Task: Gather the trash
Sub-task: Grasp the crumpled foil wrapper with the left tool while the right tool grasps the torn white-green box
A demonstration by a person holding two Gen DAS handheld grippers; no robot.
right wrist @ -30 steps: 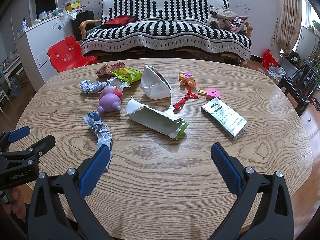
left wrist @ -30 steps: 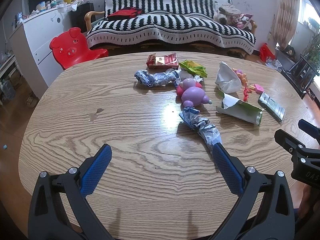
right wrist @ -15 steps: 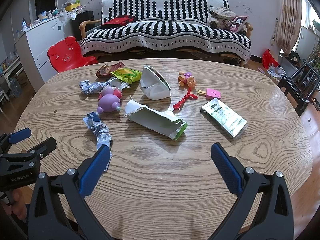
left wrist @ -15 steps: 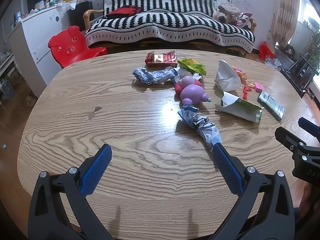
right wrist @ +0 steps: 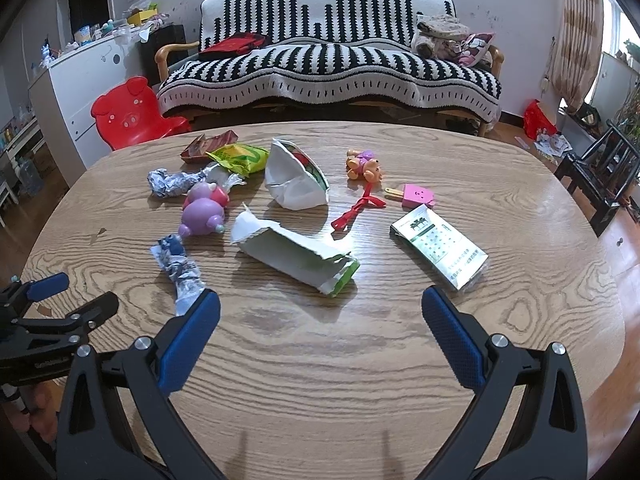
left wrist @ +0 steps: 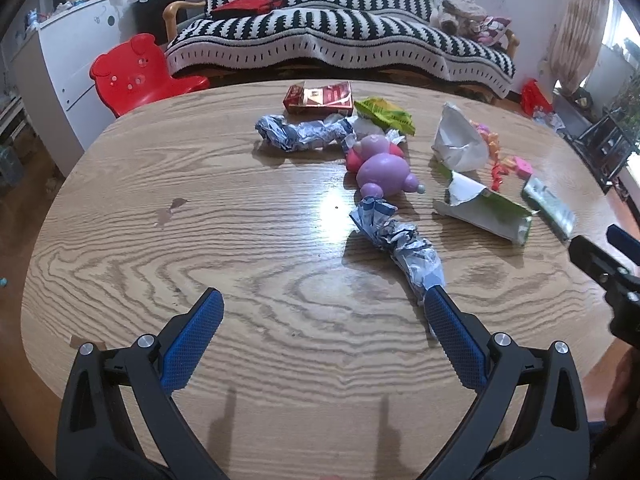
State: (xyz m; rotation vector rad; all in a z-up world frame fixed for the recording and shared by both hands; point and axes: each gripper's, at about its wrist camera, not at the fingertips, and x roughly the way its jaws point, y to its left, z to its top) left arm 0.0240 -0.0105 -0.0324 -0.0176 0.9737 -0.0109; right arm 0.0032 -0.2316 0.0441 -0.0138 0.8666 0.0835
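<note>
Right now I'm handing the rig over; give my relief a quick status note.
Left gripper: open, empty, over the near table.
Right gripper: open, empty.
Trash on the table: twisted foil wrapper by the left gripper's right finger, second foil wad, torn white carton, crumpled white bag, yellow-green packet, red pack, green-white box.
Toys are mixed in.
Done: nothing collected.
Left: everything.

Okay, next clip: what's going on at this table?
A person holds a hand-held gripper in each hand over a wooden table strewn with trash and toys. The left hand-held gripper and right hand-held gripper are both open and hold nothing. A crumpled foil wrapper lies just ahead of the left one's fingers; a torn white-and-green packet lies ahead of the right. Nothing has been picked up yet.
</note>
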